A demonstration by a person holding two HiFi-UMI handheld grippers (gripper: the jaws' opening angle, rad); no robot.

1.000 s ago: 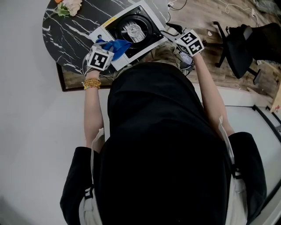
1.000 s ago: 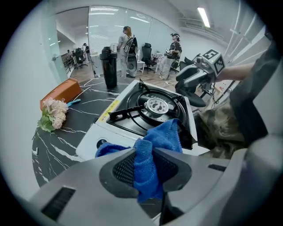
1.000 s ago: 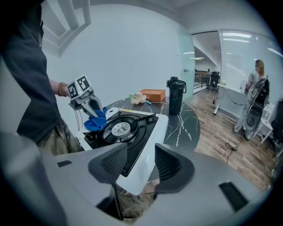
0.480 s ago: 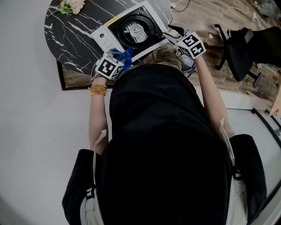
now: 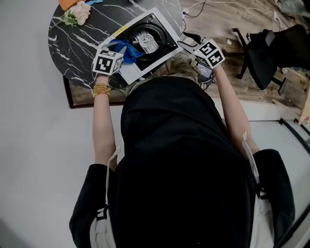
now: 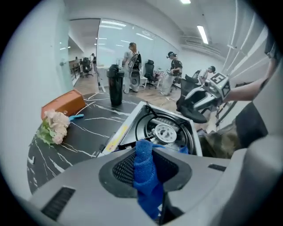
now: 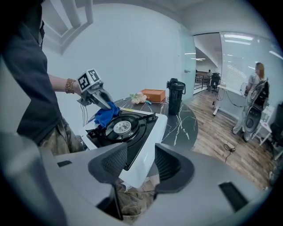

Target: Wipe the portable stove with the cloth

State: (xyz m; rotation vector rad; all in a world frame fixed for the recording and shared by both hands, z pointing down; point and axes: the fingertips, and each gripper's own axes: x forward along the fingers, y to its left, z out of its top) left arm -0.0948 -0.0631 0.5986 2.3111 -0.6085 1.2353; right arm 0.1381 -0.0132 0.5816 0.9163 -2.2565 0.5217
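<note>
The portable stove [image 5: 163,42], white with a black top and a round burner [image 5: 145,35], lies partly over the near edge of the round black marble table [image 5: 77,43]. My left gripper [image 5: 122,52] is shut on a blue cloth [image 5: 130,48], which rests on the stove's left front part beside the burner. In the left gripper view the cloth [image 6: 144,170] hangs bunched between the pads. My right gripper [image 5: 188,42] is at the stove's right corner. In the right gripper view its wide jaws [image 7: 140,164] straddle that white corner [image 7: 143,145], and the pads lie against it.
A bunch of pale flowers [image 5: 76,13], an orange box [image 5: 68,4] and a black bottle [image 6: 116,86] are on the table's far side. An office chair [image 5: 271,51] and loose cables [image 5: 198,7] are on the wooden floor to the right. People stand far off.
The left gripper dragged the cloth toward the stove's near edge, then back up and left beside the burner. The right gripper has stayed at the stove's corner.
</note>
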